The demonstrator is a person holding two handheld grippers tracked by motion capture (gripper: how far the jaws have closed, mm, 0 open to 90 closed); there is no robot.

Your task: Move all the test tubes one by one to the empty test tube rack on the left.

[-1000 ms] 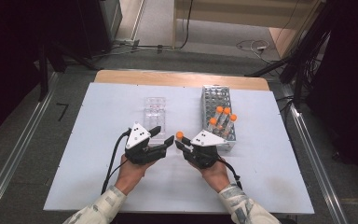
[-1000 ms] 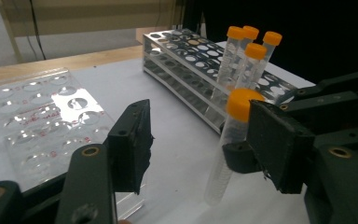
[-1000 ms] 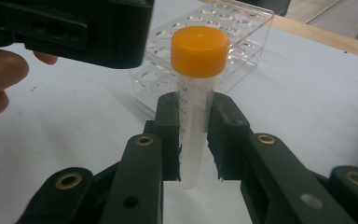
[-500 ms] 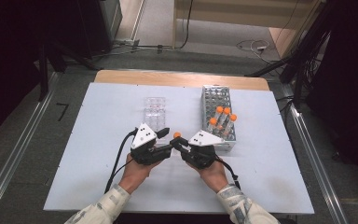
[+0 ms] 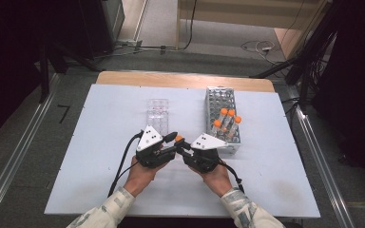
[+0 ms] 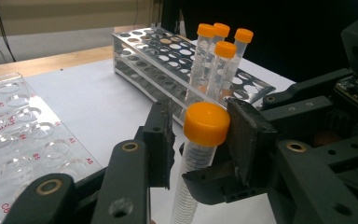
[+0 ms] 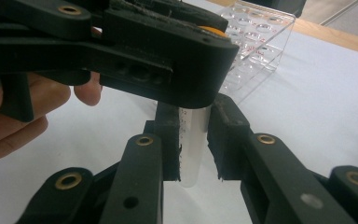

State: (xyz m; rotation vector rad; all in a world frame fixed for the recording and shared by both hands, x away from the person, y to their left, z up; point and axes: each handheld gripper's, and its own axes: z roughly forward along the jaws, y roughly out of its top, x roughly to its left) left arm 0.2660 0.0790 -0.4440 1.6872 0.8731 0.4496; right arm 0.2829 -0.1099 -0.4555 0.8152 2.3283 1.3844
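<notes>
A clear tube with an orange cap (image 5: pixel 178 138) stands upright between the two grippers at the table's middle. My right gripper (image 5: pixel 183 150) is shut on the tube's body (image 7: pixel 193 144), with both pads pressed on it. My left gripper (image 5: pixel 172 141) comes in from the left, and its jaws have just been closing around the orange cap (image 6: pixel 206 122). One pad (image 6: pixel 244 135) lies against the cap, while a thin gap remains at the other pad (image 6: pixel 162 140).
A metal rack (image 5: pixel 214 97) stands to the right of the grippers, with several orange-capped tubes (image 5: pixel 225 116) in its near end. A clear well plate (image 5: pixel 158 111) lies just beyond the left gripper. A cable trails from each gripper toward the table's front edge.
The left gripper's jaws have narrowed around the orange cap and edged a little right. The right gripper and the tube have kept still.
</notes>
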